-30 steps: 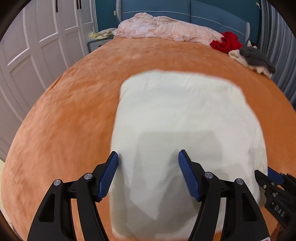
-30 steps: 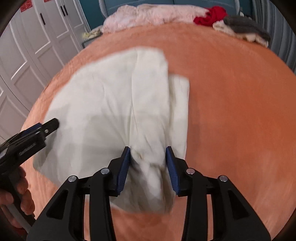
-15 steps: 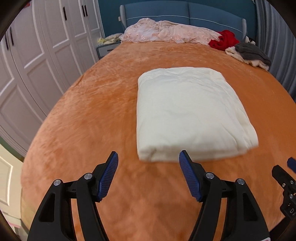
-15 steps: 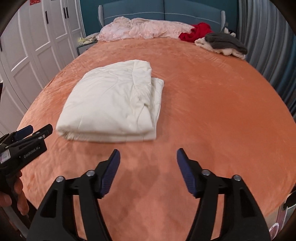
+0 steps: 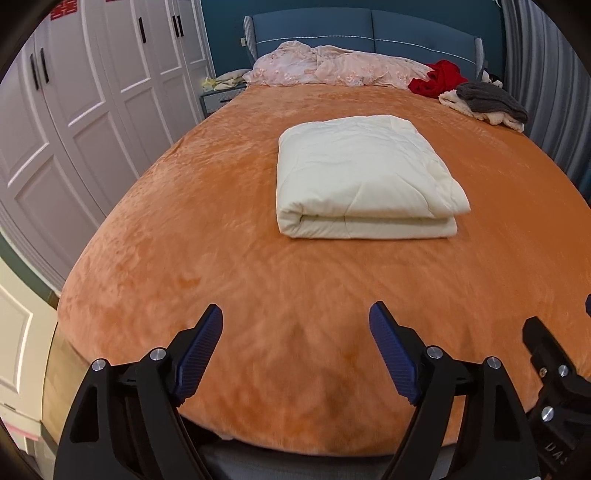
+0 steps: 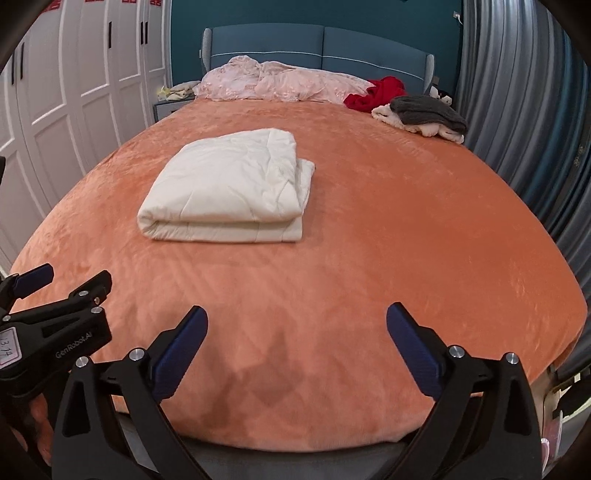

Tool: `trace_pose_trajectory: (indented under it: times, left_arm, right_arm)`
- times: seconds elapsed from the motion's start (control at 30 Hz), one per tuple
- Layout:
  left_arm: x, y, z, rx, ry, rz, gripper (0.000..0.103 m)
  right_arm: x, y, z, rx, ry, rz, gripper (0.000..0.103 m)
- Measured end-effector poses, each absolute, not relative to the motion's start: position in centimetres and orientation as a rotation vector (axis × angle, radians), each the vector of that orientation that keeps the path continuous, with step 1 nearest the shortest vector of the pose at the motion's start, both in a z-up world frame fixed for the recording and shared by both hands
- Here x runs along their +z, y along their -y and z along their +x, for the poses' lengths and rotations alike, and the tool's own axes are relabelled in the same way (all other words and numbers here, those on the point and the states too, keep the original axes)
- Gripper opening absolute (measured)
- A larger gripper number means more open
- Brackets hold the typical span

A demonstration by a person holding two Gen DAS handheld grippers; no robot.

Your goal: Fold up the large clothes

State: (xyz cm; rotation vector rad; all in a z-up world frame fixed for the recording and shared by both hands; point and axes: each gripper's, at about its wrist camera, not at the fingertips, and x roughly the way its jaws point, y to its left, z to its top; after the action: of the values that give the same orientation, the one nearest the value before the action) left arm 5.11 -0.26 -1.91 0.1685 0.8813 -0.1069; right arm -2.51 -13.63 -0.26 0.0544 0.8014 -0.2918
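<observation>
A cream quilted garment (image 5: 362,177) lies folded into a thick rectangle in the middle of the orange bed cover (image 5: 221,280); it also shows in the right wrist view (image 6: 229,188). My left gripper (image 5: 296,314) hovers over the foot of the bed, well short of the fold, its jaws opening with nothing between them. My right gripper (image 6: 296,314) hangs beside it, jaws also opening wide and empty. Each gripper shows at the edge of the other's view: the right (image 5: 554,373) and the left (image 6: 55,314).
Pink bedding (image 5: 332,68) is heaped against the blue headboard (image 5: 369,27). A red garment (image 5: 437,79) and a grey and cream pile (image 5: 487,101) lie at the far right corner. White wardrobe doors (image 5: 92,110) line the left; a grey curtain (image 6: 524,129) hangs on the right.
Both grippers pulled back from the cream garment toward the foot of the bed. The right gripper let go of the cloth and opened wide; the left widened a little. The garment now lies folded.
</observation>
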Motion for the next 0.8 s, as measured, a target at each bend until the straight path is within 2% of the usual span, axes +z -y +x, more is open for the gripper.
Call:
trace_pose_trajectory:
  times: [0.8]
  left_arm:
    - [-3.6, -1.0, -0.3, -0.069, -0.858, 0.157, 0.08]
  right_arm:
    - [-1.9, 11.8, -6.9, -0.268, -0.795, 0.119, 0.096]
